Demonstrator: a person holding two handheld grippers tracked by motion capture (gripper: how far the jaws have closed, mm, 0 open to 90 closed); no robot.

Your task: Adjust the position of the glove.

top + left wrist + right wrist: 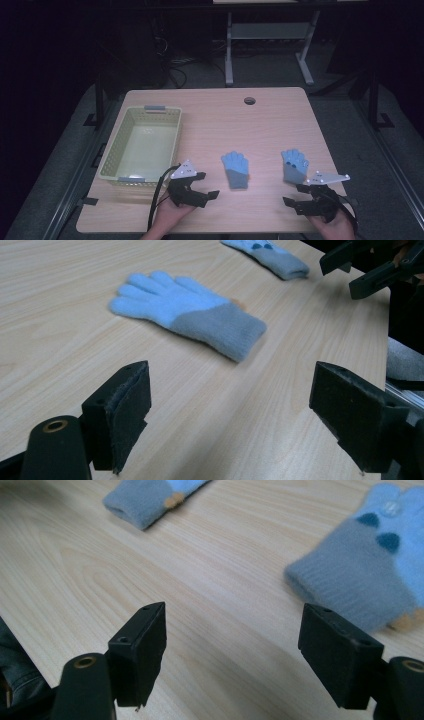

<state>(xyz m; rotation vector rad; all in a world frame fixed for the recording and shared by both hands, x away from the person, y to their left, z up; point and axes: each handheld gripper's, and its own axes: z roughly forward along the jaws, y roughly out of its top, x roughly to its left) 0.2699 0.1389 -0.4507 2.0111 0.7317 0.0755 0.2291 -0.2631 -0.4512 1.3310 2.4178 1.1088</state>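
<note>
Right glove (365, 565) cut off, perhaps blurred

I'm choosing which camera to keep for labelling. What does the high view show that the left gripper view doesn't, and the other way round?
High view alone: the pale yellow basket at the table's left, the cable hole near the far edge, both hands and the floor around the table.
Left gripper view alone: a close look at the left gripper with its jaws wide apart and nothing between them.
Shared: both blue and grey gloves, the left glove and the right glove, lying flat on the wood, and the right gripper.
</note>
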